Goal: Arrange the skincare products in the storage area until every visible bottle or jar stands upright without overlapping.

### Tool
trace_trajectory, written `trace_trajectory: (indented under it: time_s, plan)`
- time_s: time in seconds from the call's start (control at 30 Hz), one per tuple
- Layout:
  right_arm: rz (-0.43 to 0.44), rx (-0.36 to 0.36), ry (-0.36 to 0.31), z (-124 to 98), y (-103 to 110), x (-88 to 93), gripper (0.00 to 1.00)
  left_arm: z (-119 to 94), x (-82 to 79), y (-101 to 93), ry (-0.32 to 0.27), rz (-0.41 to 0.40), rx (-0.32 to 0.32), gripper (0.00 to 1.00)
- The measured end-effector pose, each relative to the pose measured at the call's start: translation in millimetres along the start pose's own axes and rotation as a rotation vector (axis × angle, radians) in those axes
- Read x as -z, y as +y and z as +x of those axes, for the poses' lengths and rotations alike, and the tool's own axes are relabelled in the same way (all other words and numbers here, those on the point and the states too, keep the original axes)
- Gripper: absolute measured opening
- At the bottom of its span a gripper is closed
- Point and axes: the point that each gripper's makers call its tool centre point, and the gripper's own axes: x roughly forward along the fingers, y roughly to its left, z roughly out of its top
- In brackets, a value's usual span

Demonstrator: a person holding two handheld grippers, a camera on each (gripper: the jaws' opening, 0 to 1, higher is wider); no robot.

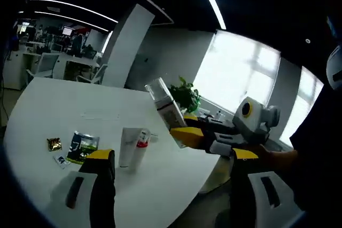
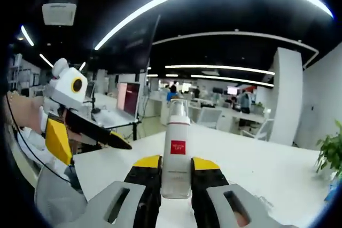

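So far, little of the arranging can be judged as done. A white round table (image 1: 64, 100) is seen in the left gripper view, and on it a white tube with a red cap (image 1: 133, 148) is lying flat beside a dark sachet (image 1: 83, 147), a small gold packet (image 1: 54, 143) and a small white packet (image 1: 61, 159), all near one another but apart. A white bottle with a red label (image 2: 177, 156) is held off the table, clamped between the jaws of the right claw (image 2: 176, 177), with its clear cap uppermost in the right gripper view; in the left gripper view it is seen tilted in the air above the table's edge. The left claw (image 1: 173, 185) is held with its jaws wide apart and nothing between them. By these views, the bottle has yet to be stood on the table and the tube yet to be raised upright; no storage area can be made out.
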Motion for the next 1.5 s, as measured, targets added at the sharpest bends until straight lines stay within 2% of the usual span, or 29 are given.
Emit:
trace_trajectory:
  time_s: [0.07,0.13,0.3,0.4,0.5,0.57,0.7,0.8,0.83,0.9,1.2,1.3,1.33,1.5]
  plan:
    - [0.003,-0.011,-0.001,0,6,0.8,0.12,1,-4.9,-4.4,-0.019,-0.04,0.033,0.66]
    - [0.003,-0.024,0.001,-3,13,0.8,0.12,2,-6.7,-4.1,-0.028,-0.045,0.035,0.6]
    - [-0.006,-0.054,-0.001,-5,29,-1.4,0.11,6,-5.7,-4.3,-0.027,-0.053,0.039,0.6]
    - [-0.013,-0.082,-0.003,-6,37,-3.0,0.11,7,-4.7,2.6,-0.031,-0.085,0.036,0.59]
    - [-0.055,-0.119,-0.026,-10,48,-10.9,0.11,10,-6.1,4.2,-0.065,-0.18,0.042,0.58]
    - [-0.051,-0.126,-0.038,-12,51,-15.4,0.11,10,-8.7,7.7,-0.092,-0.233,0.045,0.57]
    - [-0.087,-0.145,-0.038,-13,59,-16.8,0.11,8,-17.3,7.7,-0.153,-0.287,0.052,0.51]
    - [-0.082,-0.147,-0.034,-13,60,-14.4,0.11,5,-22.5,12.5,-0.18,-0.312,0.049,0.41]
    - [-0.083,-0.148,-0.031,-13,61,-13.8,0.11,4,-23.6,13.4,-0.185,-0.315,0.048,0.33]
    - [-0.083,-0.15,-0.03,-13,62,-13.9,0.11,3,-24.7,16.3,-0.187,-0.308,0.038,0.2]
    - [-0.071,-0.158,-0.019,-7,62,-13.7,0.12,2,-33.2,4.2,-0.207,-0.286,0.061,0.17]
    - [-0.05,-0.196,-0.007,-6,64,-9.8,0.13,2,-31.7,-4.8,-0.156,-0.225,0.092,0.16]
    - [-0.041,-0.203,-0.005,-7,63,-9.2,0.13,3,-32.1,-8.6,-0.14,-0.183,0.096,0.16]
    - [-0.009,-0.302,-0.001,-13,68,-5.6,0.16,5,-29.9,-24.8,-0.062,-0.061,0.135,0.15]
